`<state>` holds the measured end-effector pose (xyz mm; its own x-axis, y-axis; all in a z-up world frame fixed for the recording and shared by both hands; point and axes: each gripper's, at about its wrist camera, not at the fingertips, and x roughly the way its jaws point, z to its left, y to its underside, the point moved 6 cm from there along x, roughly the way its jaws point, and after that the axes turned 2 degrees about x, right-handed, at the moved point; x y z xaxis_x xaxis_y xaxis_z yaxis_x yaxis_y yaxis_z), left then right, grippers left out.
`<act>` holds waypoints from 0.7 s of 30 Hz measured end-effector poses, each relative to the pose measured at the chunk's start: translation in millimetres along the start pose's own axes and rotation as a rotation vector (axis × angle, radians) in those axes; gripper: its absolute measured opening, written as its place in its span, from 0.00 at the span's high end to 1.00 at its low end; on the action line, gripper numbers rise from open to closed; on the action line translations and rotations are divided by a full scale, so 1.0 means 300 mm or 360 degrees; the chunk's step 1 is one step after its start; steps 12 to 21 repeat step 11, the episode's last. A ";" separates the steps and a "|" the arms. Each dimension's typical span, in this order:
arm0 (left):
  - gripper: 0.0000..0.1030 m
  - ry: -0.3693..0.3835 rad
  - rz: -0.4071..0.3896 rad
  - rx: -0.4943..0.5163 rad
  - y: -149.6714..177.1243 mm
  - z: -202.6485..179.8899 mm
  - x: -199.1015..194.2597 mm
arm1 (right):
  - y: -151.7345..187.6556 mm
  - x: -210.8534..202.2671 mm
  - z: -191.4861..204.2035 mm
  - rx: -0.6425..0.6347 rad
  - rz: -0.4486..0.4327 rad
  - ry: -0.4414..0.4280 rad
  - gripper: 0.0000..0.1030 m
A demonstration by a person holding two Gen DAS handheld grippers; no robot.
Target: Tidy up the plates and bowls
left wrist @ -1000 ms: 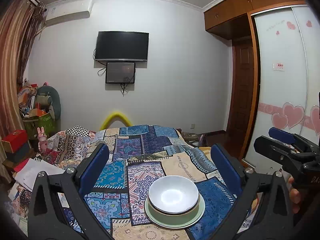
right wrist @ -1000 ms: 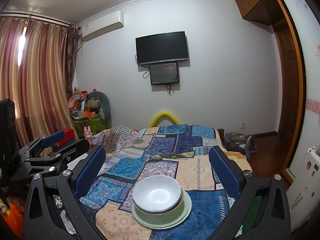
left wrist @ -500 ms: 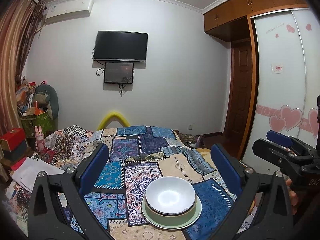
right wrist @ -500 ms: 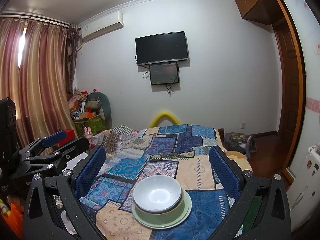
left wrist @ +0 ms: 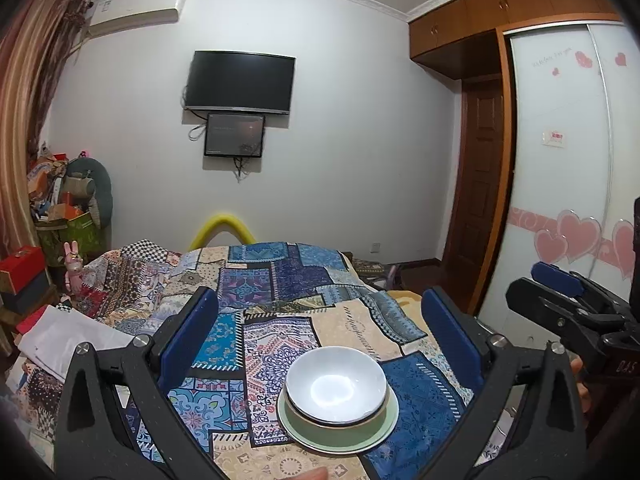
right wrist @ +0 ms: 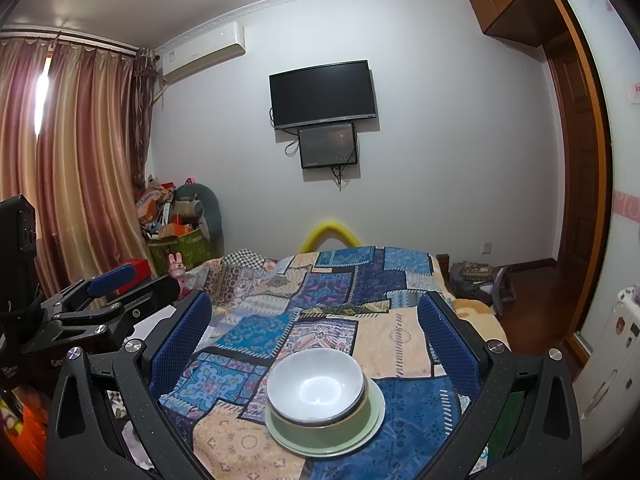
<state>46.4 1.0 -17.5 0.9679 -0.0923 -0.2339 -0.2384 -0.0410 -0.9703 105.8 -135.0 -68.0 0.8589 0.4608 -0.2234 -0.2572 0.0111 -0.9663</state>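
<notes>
A white bowl (left wrist: 336, 384) was seen nested inside a green bowl (right wrist: 320, 414), and both were stacked on a pale green plate (left wrist: 372, 438). The stack was set on the bed (left wrist: 360, 332), on a patchwork quilt (right wrist: 396, 340), toward the near end of it.

The left gripper (left wrist: 320, 344) was held above the near end of the bed with its jaws spread wide and nothing between them. The stack was seen low between the two blue pads (left wrist: 184, 340), slightly right of centre, and was not touched by either. The right gripper (right wrist: 316, 340) was held the same way: jaws wide apart, empty, with the stack framed low between them and clear of both blue pads (right wrist: 176, 344).

Each gripper was caught in the other's view. The right gripper (left wrist: 572, 316) was seen at the right edge of the left wrist view, and the left gripper (right wrist: 100, 304) at the left edge of the right wrist view, side by side and apart from each other.

A blurred pinkish shape was noted at the bottom edge of the left wrist view, possibly a fingertip; it could not be made out for certain.

On the far wall a television (right wrist: 322, 94) was mounted, with a smaller screen (right wrist: 328, 146) just below it. An air conditioner (left wrist: 136, 6) was fixed high on the wall, beside the curtains (right wrist: 76, 160). A wardrobe (left wrist: 568, 168) with heart decals was seen on the right, next to a wooden door (left wrist: 482, 200). A yellow arch (right wrist: 330, 234) showed behind the far end of the bed.
</notes>
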 end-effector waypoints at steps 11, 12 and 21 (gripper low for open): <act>0.00 0.0015 -0.0011 0.0012 -0.002 -0.015 -0.004 | 0.004 0.008 -0.001 0.0000 0.0022 -0.0008 0.00; 0.00 0.0015 -0.0011 0.0012 -0.002 -0.015 -0.004 | 0.004 0.008 -0.001 0.0000 0.0022 -0.0008 0.00; 0.00 0.0015 -0.0011 0.0012 -0.002 -0.015 -0.004 | 0.004 0.008 -0.001 0.0000 0.0022 -0.0008 0.00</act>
